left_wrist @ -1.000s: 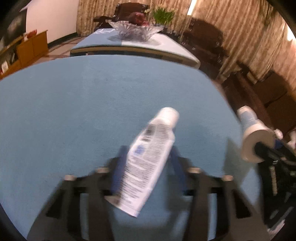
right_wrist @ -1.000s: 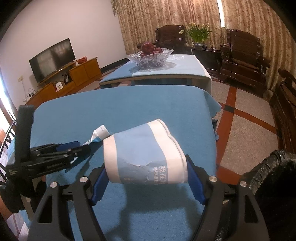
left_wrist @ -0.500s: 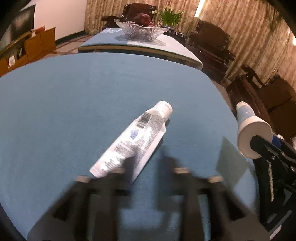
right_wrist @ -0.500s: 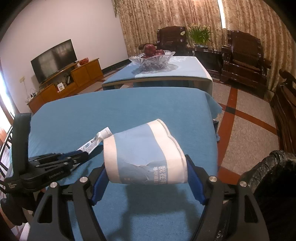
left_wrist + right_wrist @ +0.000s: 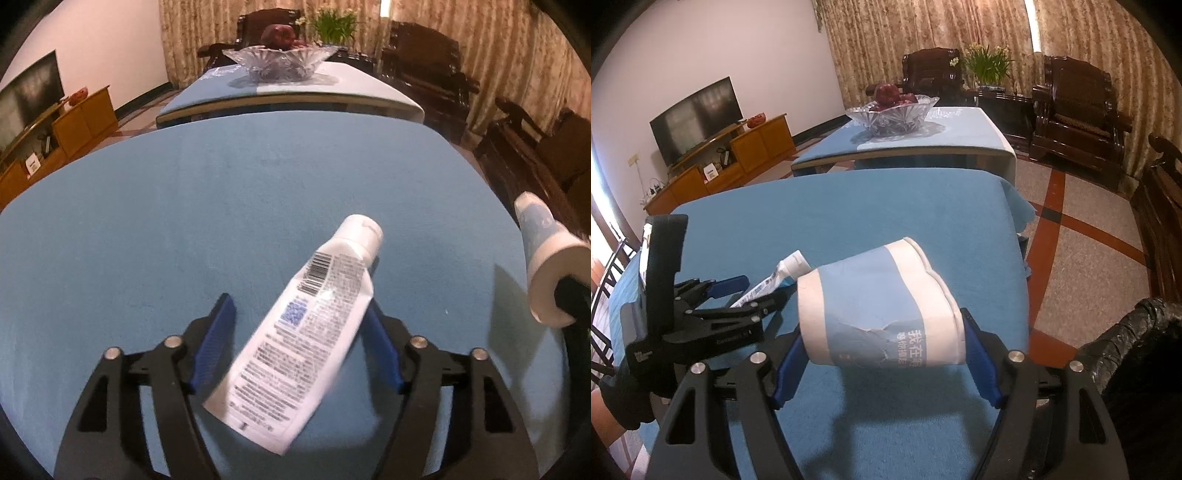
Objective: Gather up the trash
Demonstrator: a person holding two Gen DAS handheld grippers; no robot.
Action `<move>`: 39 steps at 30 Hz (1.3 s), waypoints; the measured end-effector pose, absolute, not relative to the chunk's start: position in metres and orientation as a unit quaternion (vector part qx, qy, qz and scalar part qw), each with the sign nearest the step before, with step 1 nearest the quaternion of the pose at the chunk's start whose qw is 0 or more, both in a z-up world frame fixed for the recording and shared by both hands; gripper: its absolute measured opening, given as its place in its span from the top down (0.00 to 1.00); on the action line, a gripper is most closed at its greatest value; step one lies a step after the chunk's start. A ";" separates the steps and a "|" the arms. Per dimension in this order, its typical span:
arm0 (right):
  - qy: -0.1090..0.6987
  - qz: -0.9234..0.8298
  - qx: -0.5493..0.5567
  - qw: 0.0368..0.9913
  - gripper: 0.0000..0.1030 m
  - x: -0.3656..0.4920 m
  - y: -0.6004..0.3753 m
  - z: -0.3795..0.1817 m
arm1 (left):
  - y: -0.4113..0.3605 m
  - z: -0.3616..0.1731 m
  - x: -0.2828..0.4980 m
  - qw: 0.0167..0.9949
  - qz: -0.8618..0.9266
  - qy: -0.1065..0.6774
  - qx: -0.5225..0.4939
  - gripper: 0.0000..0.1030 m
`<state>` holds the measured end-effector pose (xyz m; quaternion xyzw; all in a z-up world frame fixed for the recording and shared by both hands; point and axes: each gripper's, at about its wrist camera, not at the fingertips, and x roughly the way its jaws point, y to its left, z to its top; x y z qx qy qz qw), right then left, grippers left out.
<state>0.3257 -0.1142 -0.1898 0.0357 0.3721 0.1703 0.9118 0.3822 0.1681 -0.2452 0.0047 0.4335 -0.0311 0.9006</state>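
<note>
A white squeeze tube with printed text lies slanted on the blue tablecloth, cap pointing far right. My left gripper is open and straddles the tube, its blue pads on either side; the right pad is close against it. My right gripper is shut on a crushed blue and white paper cup and holds it above the cloth. The cup also shows at the right edge of the left wrist view. The tube and the left gripper show in the right wrist view.
A black trash bag stands on the floor at the right of the table. A second table with a glass fruit bowl is beyond. Dark wooden chairs stand at the back right. A TV and cabinet line the left wall.
My left gripper drew back from the tube, then came forward around it again. The tube has shifted a little on the cloth. The right gripper holds the cup almost still.
</note>
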 end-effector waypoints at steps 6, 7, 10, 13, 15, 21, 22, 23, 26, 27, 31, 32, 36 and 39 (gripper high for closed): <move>0.369 0.173 0.036 0.912 0.28 0.326 -0.114 -0.189 | 0.202 -0.242 0.382 0.903 -0.014 0.425 -0.063 0.84; 0.368 0.174 0.036 0.913 0.28 0.326 -0.113 -0.189 | 0.208 -0.241 0.381 0.903 -0.006 0.424 -0.069 0.86; 0.366 0.176 0.036 0.913 0.28 0.325 -0.112 -0.188 | 0.214 -0.238 0.378 0.904 -0.004 0.420 -0.079 0.99; 0.366 0.180 0.035 0.913 0.28 0.325 -0.110 -0.186 | 0.220 -0.235 0.374 0.901 -0.015 0.420 -0.112 0.99; 0.363 0.182 0.035 0.913 0.28 0.323 -0.109 -0.184 | 0.217 -0.233 0.369 0.900 -0.019 0.419 -0.120 0.99; 0.358 0.184 0.034 0.915 0.28 0.319 -0.109 -0.178 | 0.200 -0.223 0.344 0.902 -0.038 0.410 -0.129 0.99; 0.357 0.184 0.035 0.915 0.28 0.318 -0.110 -0.177 | 0.195 -0.220 0.340 0.905 -0.042 0.406 -0.123 0.99; 0.355 0.183 0.036 0.916 0.28 0.317 -0.111 -0.175 | 0.191 -0.218 0.335 0.907 -0.044 0.402 -0.115 0.99; 0.352 0.182 0.038 0.917 0.28 0.314 -0.112 -0.171 | 0.178 -0.209 0.327 0.913 -0.048 0.394 -0.093 0.99; 0.350 0.181 0.036 0.918 0.28 0.312 -0.113 -0.169 | 0.174 -0.206 0.324 0.915 -0.048 0.391 -0.089 1.00; 0.343 0.179 0.039 0.921 0.28 0.305 -0.118 -0.158 | 0.166 -0.194 0.317 0.918 -0.049 0.385 -0.085 1.00; 0.340 0.178 0.040 0.923 0.28 0.302 -0.120 -0.154 | 0.163 -0.190 0.315 0.919 -0.049 0.382 -0.084 1.00; 0.331 0.175 0.044 0.926 0.28 0.291 -0.126 -0.139 | 0.155 -0.176 0.305 0.922 -0.051 0.374 -0.080 0.99; 0.326 0.172 0.050 0.928 0.28 0.281 -0.135 -0.129 | 0.145 -0.163 0.295 0.926 -0.054 0.366 -0.073 0.99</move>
